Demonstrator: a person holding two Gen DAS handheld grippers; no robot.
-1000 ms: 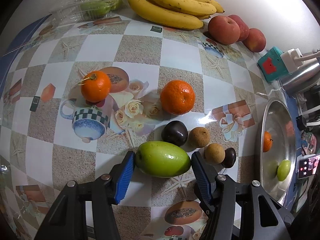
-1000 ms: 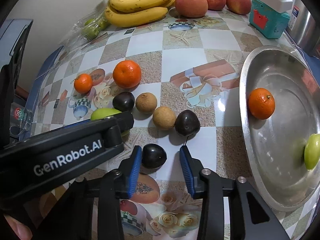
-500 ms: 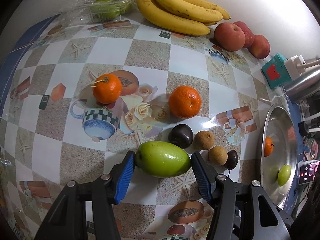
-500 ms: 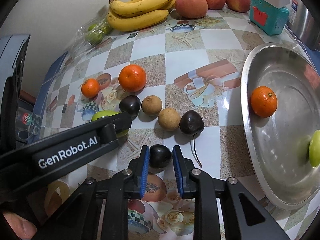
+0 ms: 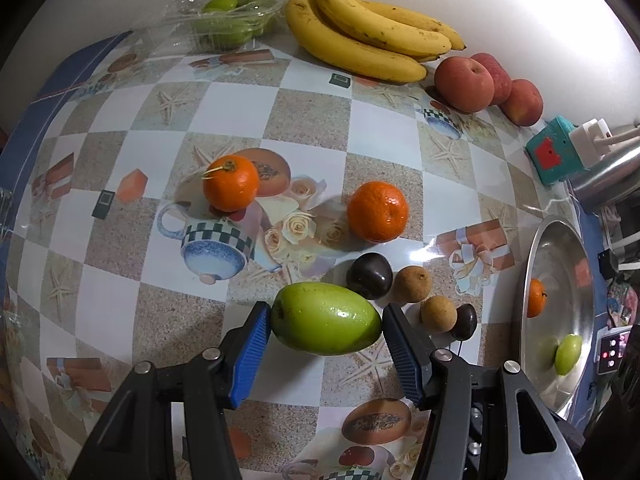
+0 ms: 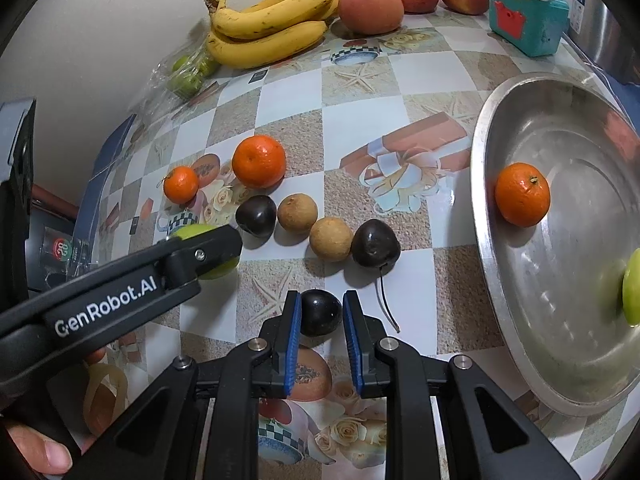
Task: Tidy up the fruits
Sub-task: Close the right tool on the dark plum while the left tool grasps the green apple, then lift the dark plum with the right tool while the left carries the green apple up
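Right wrist view: "GenRobot.AI" lettering along left tool (image 6: 208, 256) arm.

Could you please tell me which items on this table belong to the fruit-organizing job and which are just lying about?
Belongs to the job:
- oval green fruit
- small dark round fruit
- round steel basin
- loose orange tangerines
- brown round longans
- yellow banana bunch
- red-pink peaches

Just lying about:
- teal plastic box with a white plug
- patterned checked tablecloth
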